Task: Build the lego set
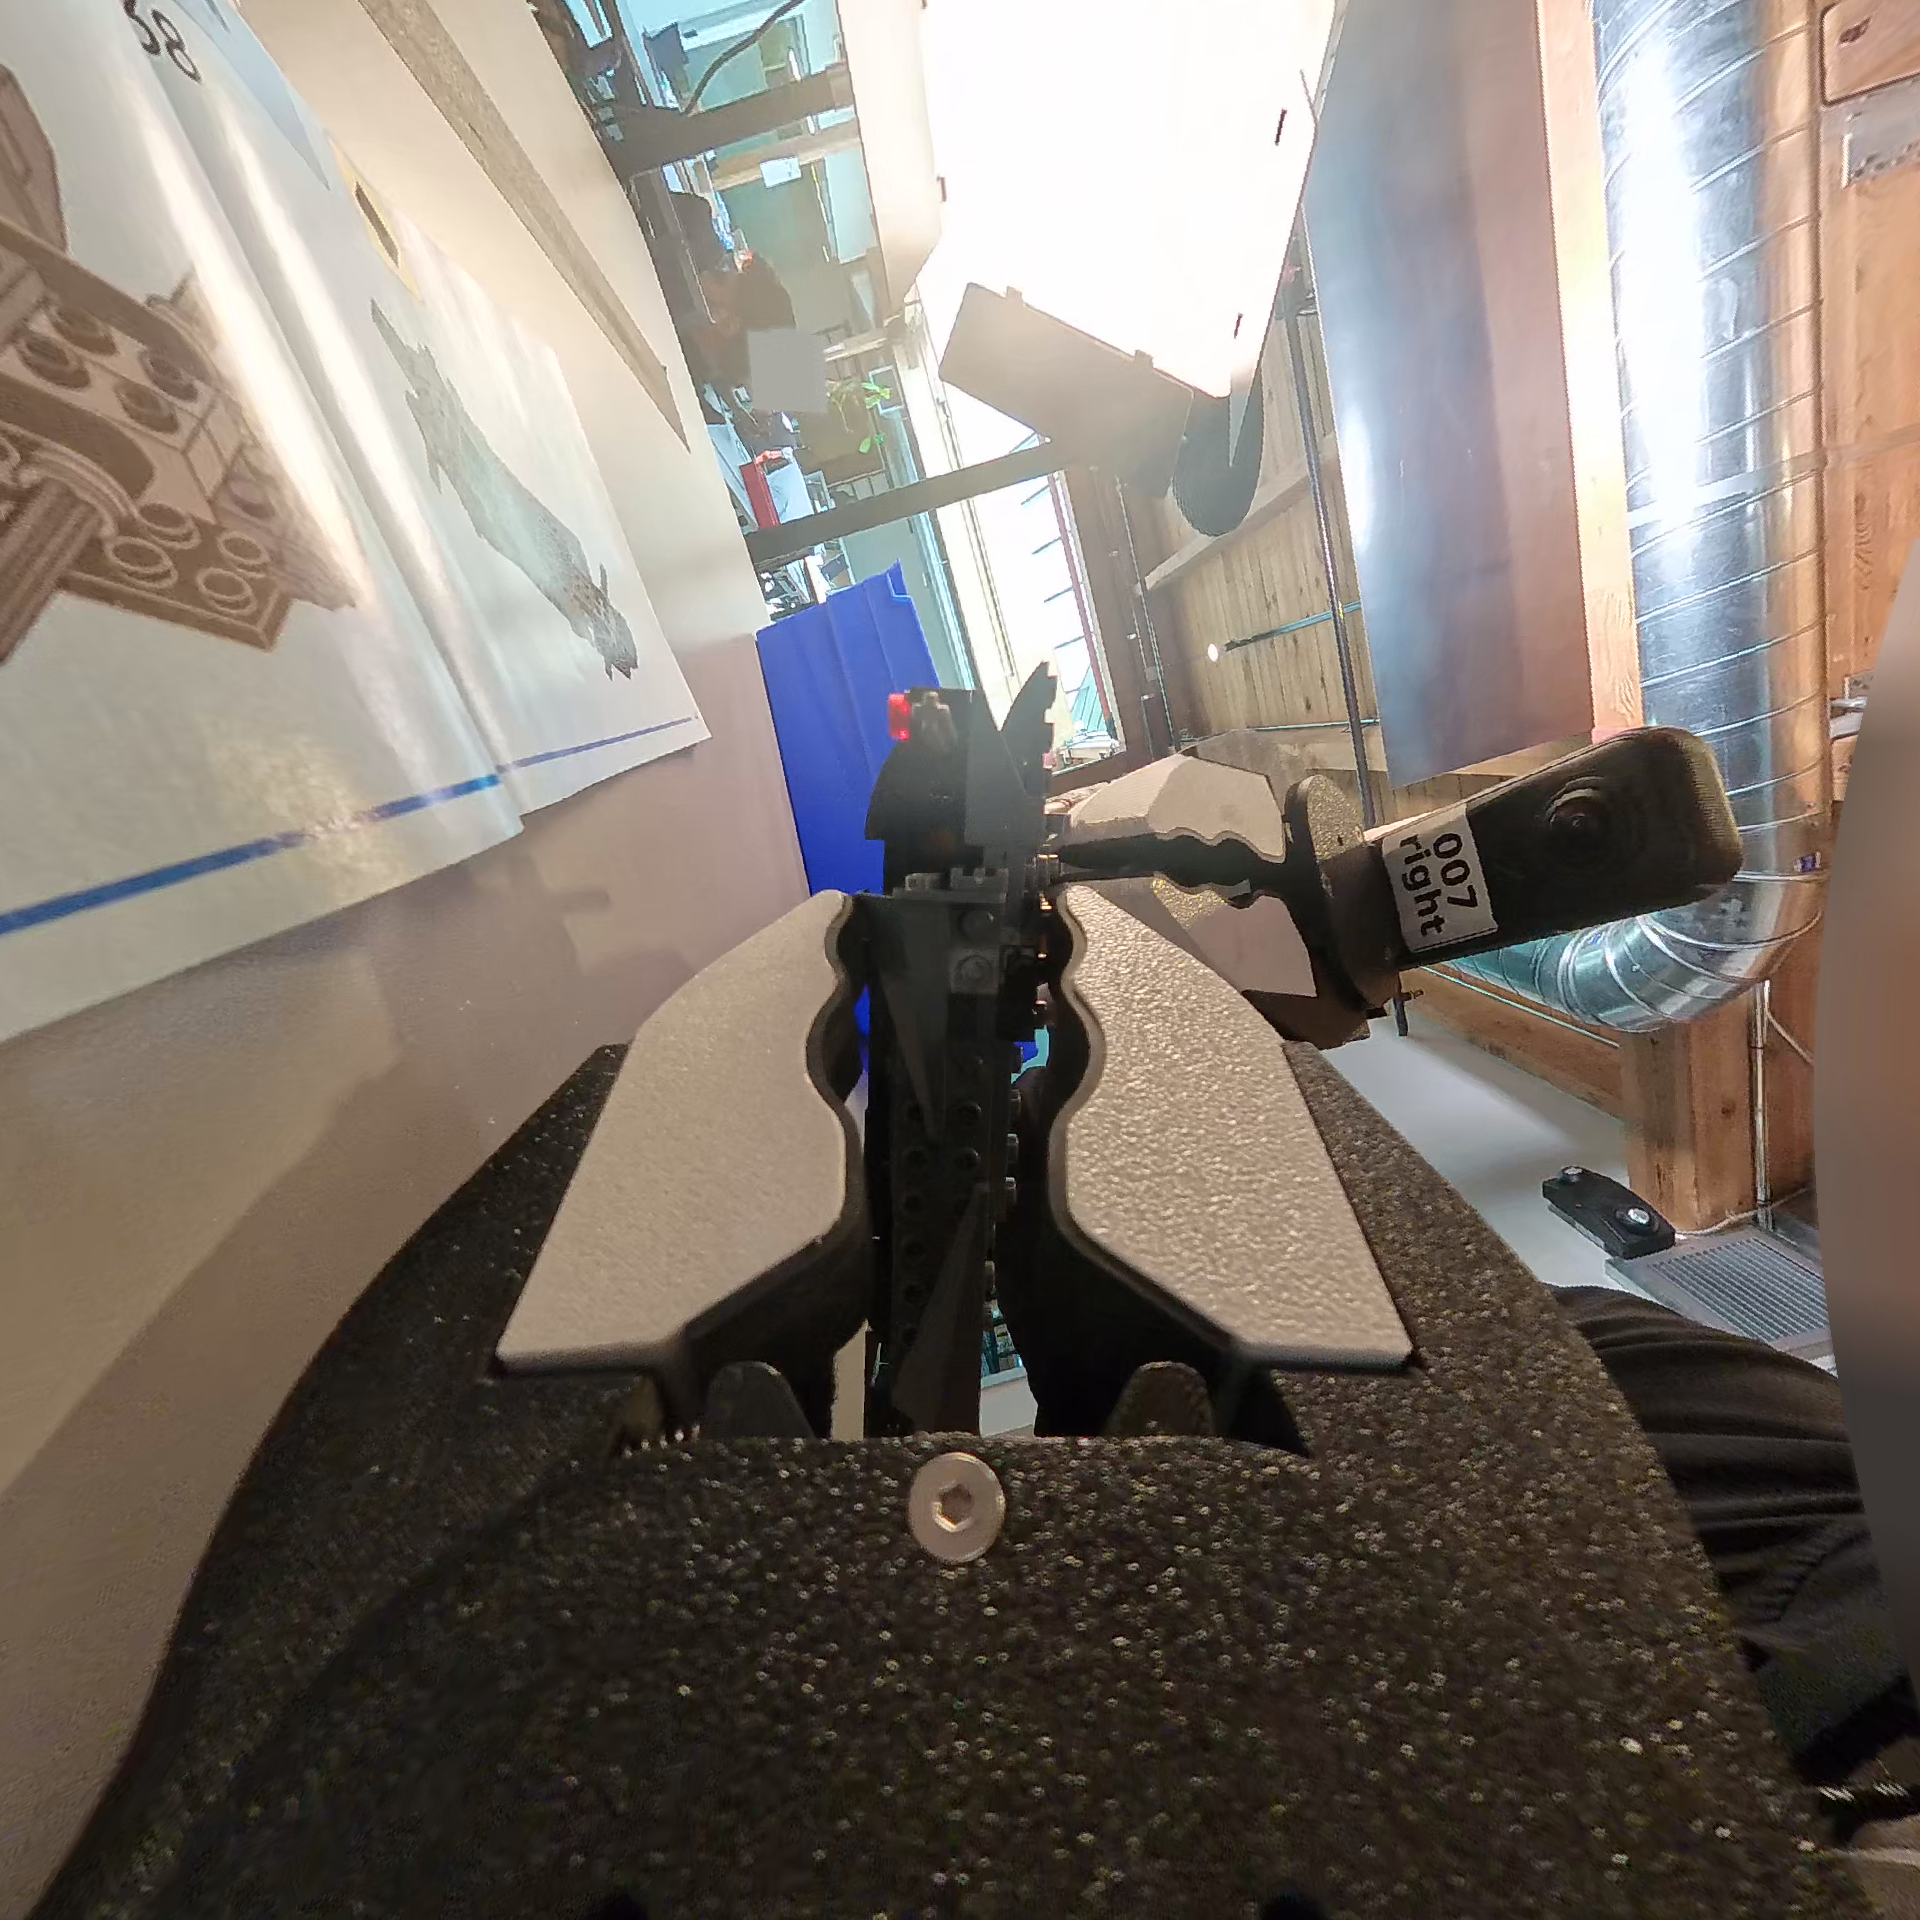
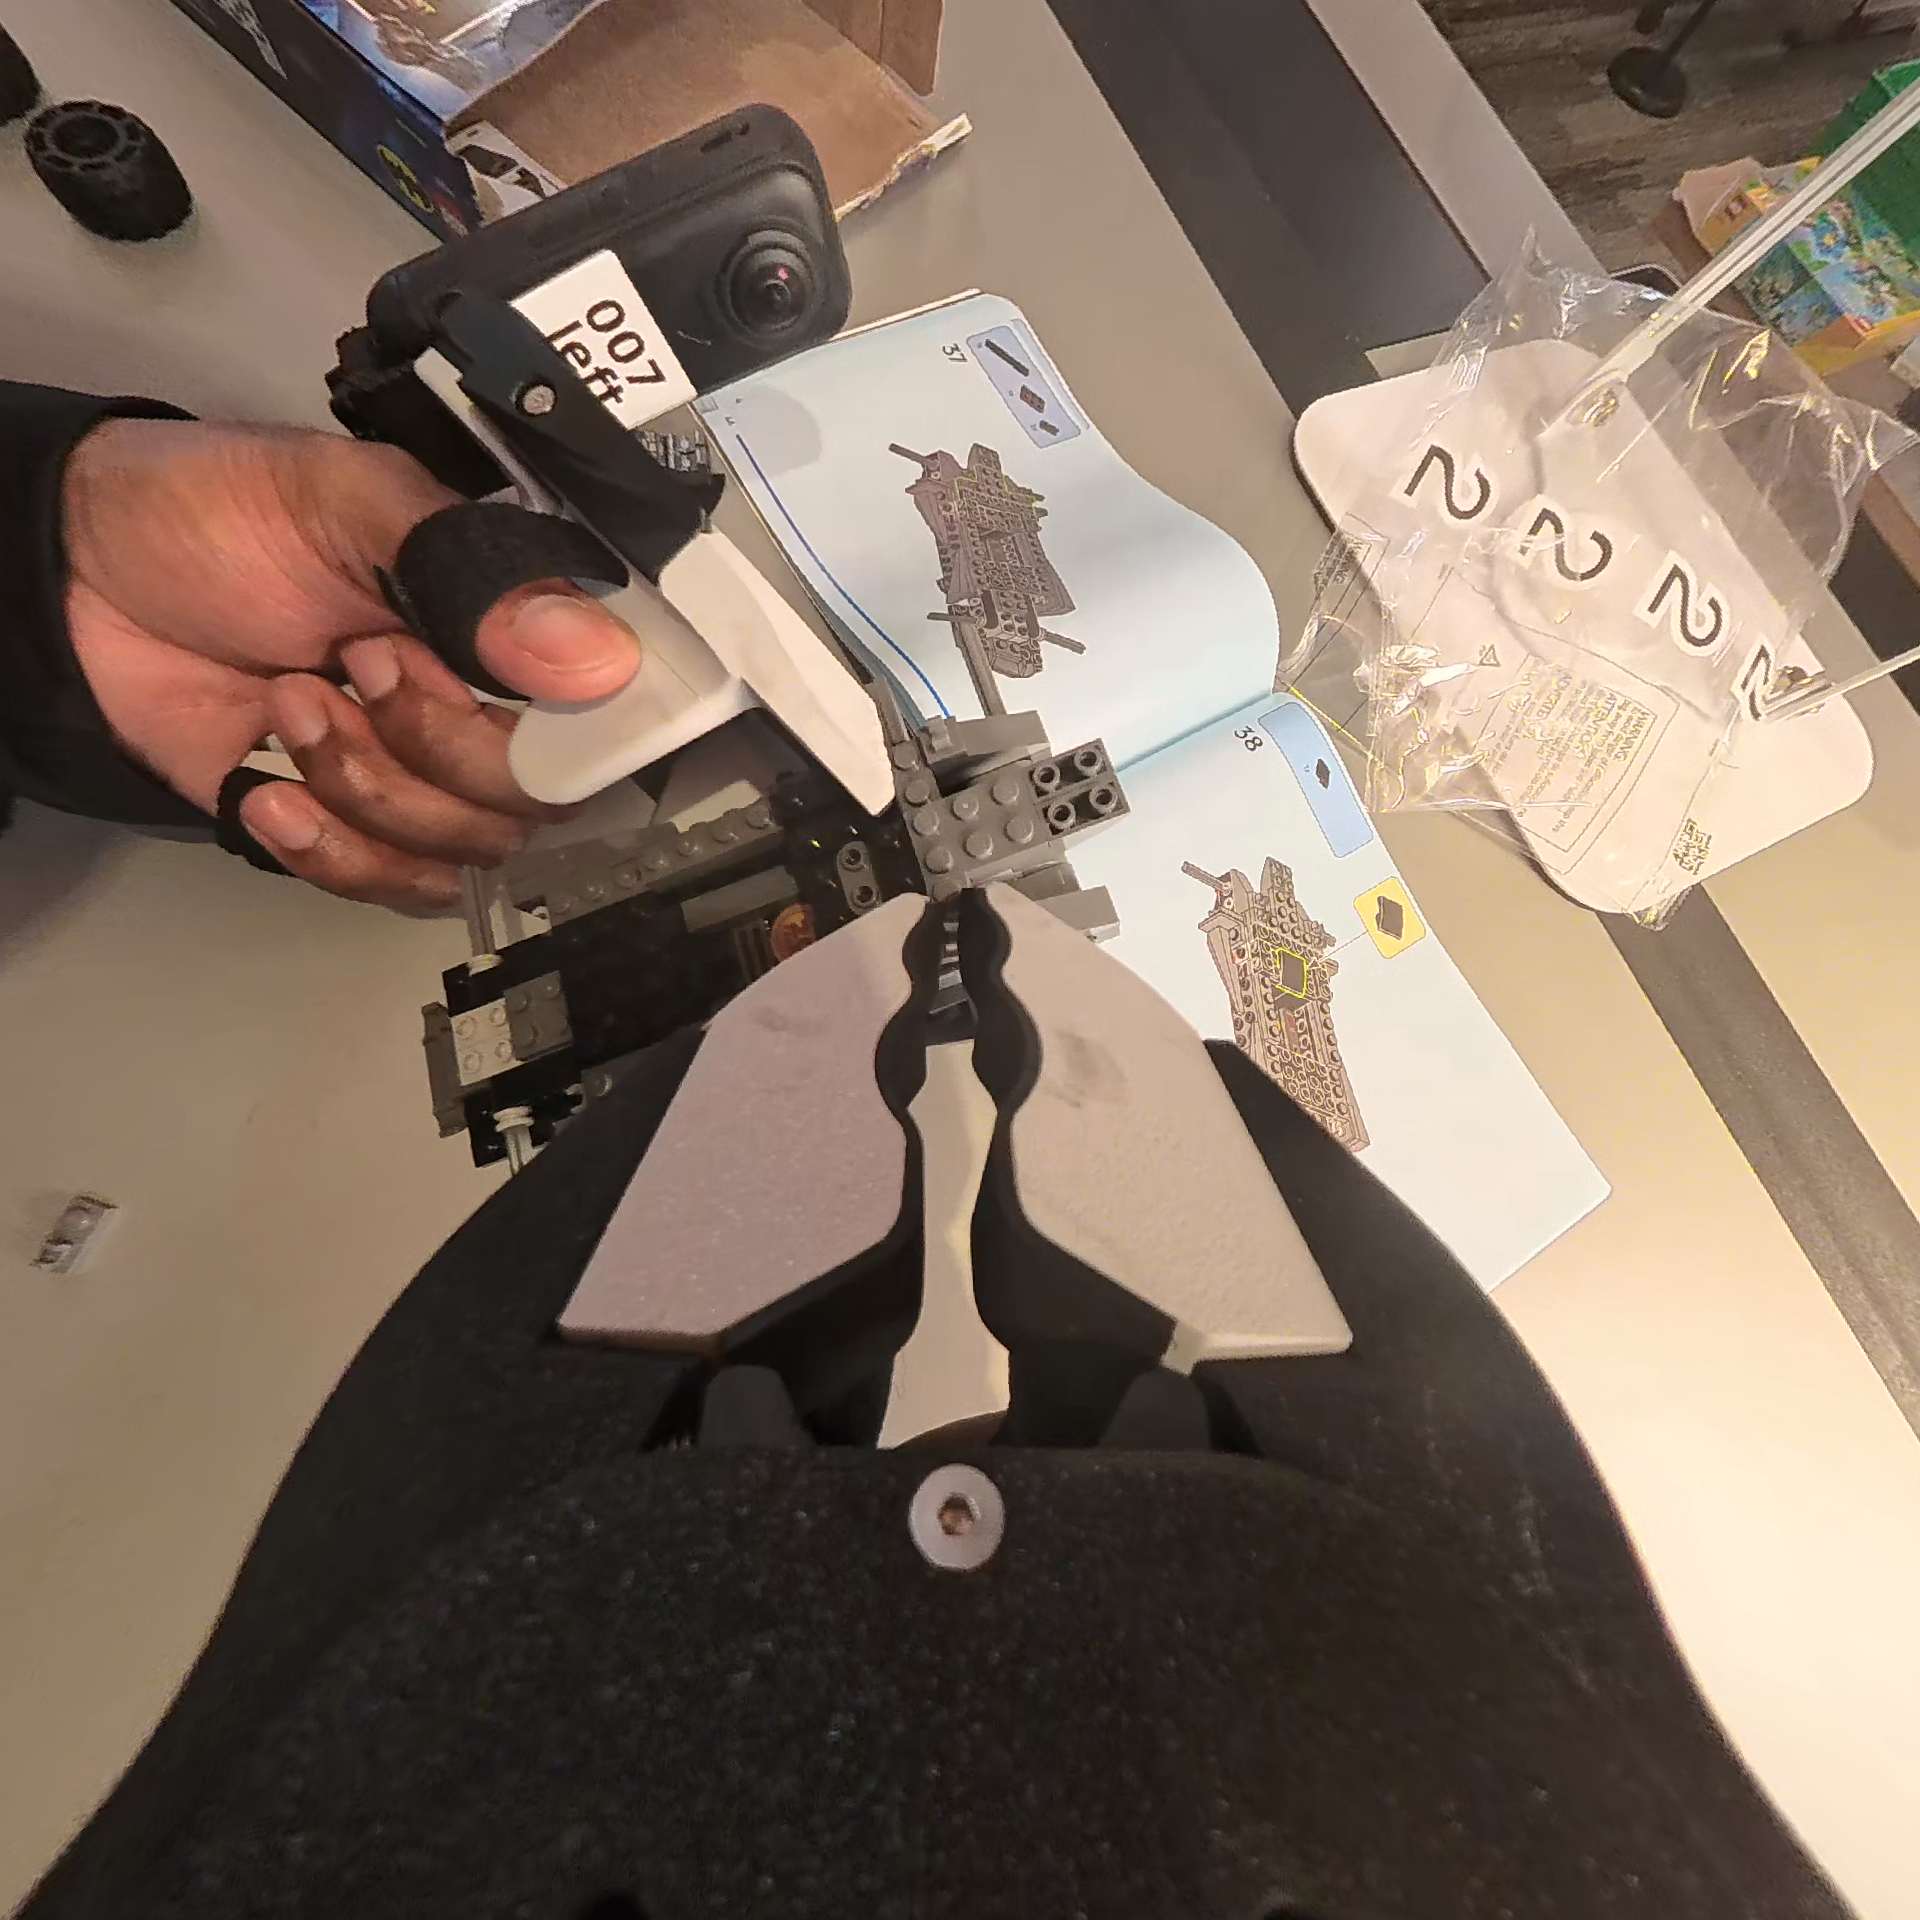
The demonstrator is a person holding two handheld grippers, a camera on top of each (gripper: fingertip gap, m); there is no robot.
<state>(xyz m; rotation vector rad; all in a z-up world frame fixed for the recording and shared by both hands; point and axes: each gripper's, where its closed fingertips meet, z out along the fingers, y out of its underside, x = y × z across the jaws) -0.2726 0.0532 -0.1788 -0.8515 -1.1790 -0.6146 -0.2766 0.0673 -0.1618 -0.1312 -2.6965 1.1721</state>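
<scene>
left gripper (image 1: 951, 935) is clamping the grey-black brick model (image 2: 966, 821); right gripper (image 2: 951, 904), closed narrow, is touching its grey block at 12 o'clock.

tool (image 1: 951, 914) — grey fingers, black pads | black body — silver screw | black sleeve

Right wrist view: an open instruction booklet (image 2: 1174, 582) lies at centre right on a beige table (image 2: 208, 1091), showing 2 pages of brick-model diagrams. Upper right, crumpled clear plastic bags (image 2: 1558, 582) rest on a white board (image 2: 1340, 436). Top centre, a torn cardboard box (image 2: 665, 94) with a blue printed side. Upper left, 1 black ribbed wheel (image 2: 109, 171). Left edge, 1 small grey piece (image 2: 73, 1231). Left wrist view: a blue bin (image 1: 831, 707) at centre, a bright light panel (image 1: 1091, 156) at top, a metal duct (image 1: 1704, 416) at right.
</scene>
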